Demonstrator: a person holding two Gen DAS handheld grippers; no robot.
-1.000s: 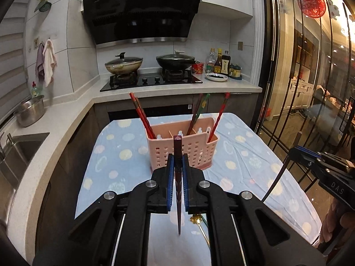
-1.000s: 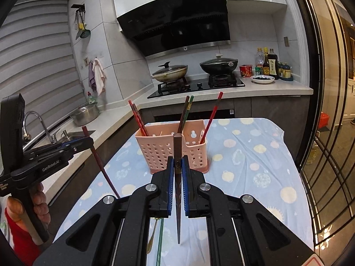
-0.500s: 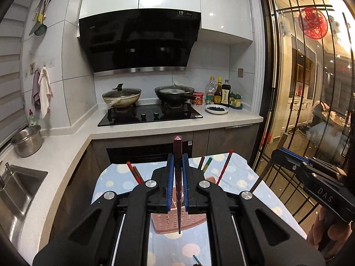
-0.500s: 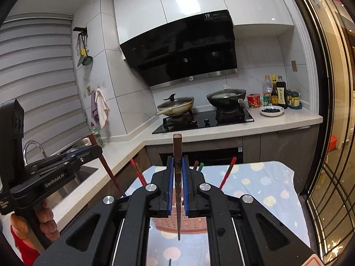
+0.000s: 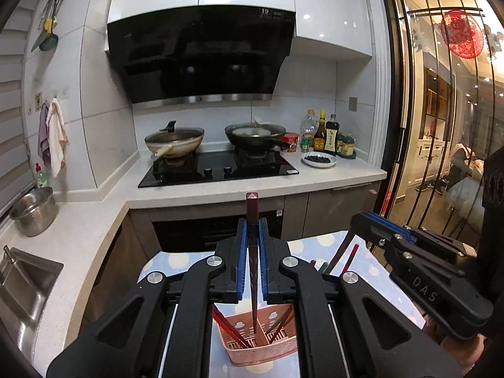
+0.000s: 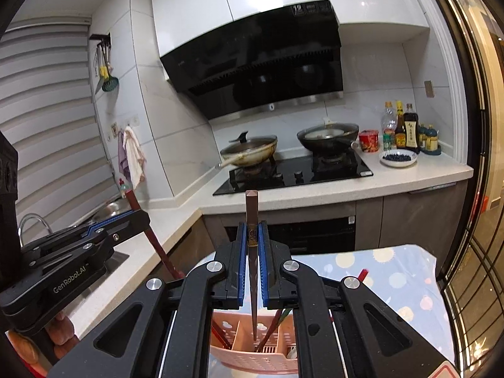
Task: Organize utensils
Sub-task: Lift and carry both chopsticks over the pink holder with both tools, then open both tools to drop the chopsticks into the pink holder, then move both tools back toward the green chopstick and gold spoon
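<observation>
A pink slotted utensil basket (image 5: 264,351) (image 6: 249,360) stands on the table low in both wrist views, with several red and dark chopsticks leaning in its compartments. My left gripper (image 5: 252,224) is shut on an upright dark red chopstick (image 5: 252,204), whose tip hangs just above or inside the basket's middle. My right gripper (image 6: 252,225) is shut on a brown chopstick (image 6: 251,204), tip down over the basket. Each gripper appears in the other's view: the right gripper (image 5: 362,220) and the left gripper (image 6: 140,217), each with its chopstick slanting down.
The table carries a blue dotted cloth (image 6: 400,274). Behind it runs a white counter (image 5: 94,220) with a black hob (image 5: 220,170), two woks, sauce bottles (image 5: 324,132) and a plate. A sink (image 5: 22,280) and steel pot (image 5: 33,209) sit left; a glass door (image 5: 441,126) is at the right.
Both grippers have risen and moved forward with their chopsticks. The basket has slid from the middle of each view to the bottom, under the jaws.
</observation>
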